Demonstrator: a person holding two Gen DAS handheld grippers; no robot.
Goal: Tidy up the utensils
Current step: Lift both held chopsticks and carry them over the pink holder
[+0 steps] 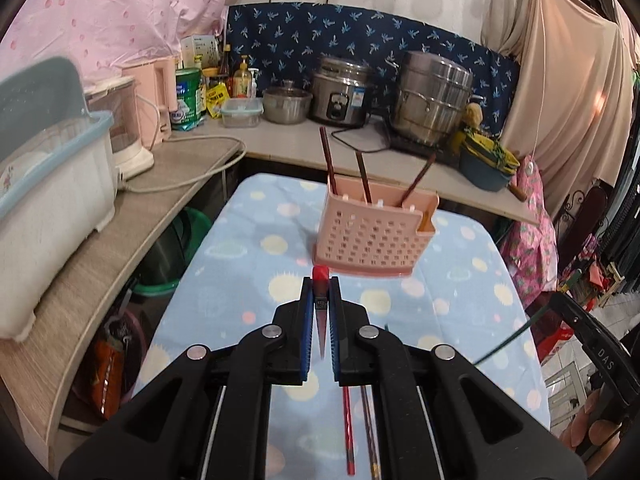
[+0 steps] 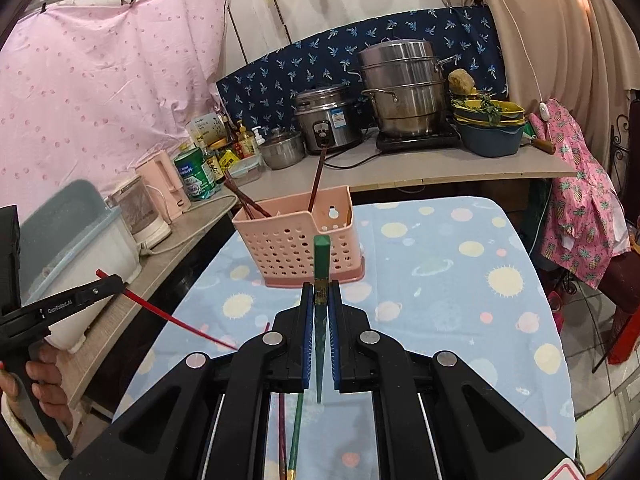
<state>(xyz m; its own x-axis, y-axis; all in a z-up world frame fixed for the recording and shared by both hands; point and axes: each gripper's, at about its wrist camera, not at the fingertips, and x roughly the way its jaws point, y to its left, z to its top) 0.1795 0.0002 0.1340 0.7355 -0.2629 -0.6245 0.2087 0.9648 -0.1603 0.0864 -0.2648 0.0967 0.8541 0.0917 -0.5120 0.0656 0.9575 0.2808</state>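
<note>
Left gripper point(image 1: 321, 280) fingers pinching red chopstick point(image 1: 321, 312); right gripper point(image 2: 320, 286) fingers pinching green chopstick point(image 2: 321, 280); pink perforated plastic holder point(image 1: 372, 236) on blue spotted worktop point(image 1: 248, 256), just ahead; best tip each stick upright over open compartment, release one at a time; right view alone shows red stick's full slant; left view shows spare sticks point(image 1: 349, 432) lying below.

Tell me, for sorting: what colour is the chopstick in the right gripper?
Green chopstick, clearest in the right wrist view.

Along the counter's point(image 2: 400, 168) back edge stand a rice cooker point(image 2: 325, 120), a stacked steel steamer point(image 2: 402, 88) and blue bowls point(image 2: 490, 130), a pink kettle point(image 2: 166, 184) near its left corner.
</note>
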